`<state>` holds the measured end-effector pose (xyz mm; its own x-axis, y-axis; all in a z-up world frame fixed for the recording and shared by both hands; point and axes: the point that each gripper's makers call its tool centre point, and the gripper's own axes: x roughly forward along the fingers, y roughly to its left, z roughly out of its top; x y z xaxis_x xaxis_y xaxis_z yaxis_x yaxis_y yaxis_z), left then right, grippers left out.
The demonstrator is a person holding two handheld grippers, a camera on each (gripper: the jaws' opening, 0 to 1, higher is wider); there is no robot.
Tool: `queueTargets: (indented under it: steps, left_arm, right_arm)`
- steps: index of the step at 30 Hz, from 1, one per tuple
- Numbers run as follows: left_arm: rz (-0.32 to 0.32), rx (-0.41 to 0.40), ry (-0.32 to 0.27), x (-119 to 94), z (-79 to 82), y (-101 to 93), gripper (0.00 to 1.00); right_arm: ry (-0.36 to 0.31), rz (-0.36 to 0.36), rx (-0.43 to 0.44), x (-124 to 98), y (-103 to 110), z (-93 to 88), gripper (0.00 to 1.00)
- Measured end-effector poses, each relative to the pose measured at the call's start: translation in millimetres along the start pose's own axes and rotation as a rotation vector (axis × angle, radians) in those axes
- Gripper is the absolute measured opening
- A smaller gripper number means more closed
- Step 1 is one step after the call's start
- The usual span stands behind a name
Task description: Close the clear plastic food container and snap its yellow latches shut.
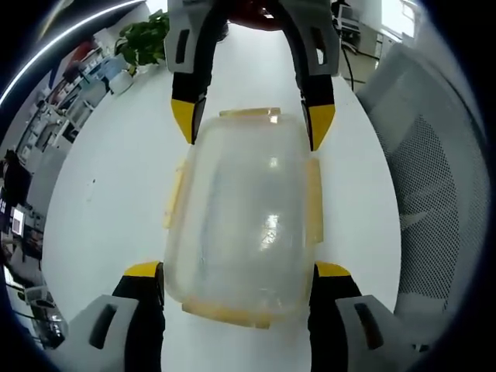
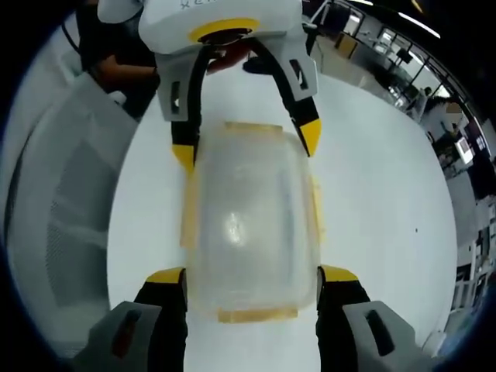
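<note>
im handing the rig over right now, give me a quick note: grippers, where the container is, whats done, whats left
Left gripper: open, jaws straddling one end of the clear container.
Right gripper: open, jaws straddling the opposite end, facing the left one.
Container: on the white table, between both grippers, lid seated on top.
Done: the lid looks to be on.
Left: the yellow latches along the sides and ends appear to stick out rather than lie flat, so probably not snapped. Press each one down.

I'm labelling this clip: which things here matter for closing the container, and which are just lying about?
Job:
clear plastic food container
yellow latches
left gripper
right gripper

Just around:
white table
mesh chair
potted plant
</note>
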<state>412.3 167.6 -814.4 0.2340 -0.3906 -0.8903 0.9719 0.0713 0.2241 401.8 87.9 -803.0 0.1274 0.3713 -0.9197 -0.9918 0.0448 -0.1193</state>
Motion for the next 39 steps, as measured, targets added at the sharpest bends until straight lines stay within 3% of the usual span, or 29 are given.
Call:
queueTargets:
  steps: [39]
  left_arm:
    - [0.011, -0.002, -0.001, 11.2, 2.2, 44.2, 0.77]
  right_arm:
    - [0.003, 0.000, -0.008, 3.3, -45.1, -2.3, 0.67]
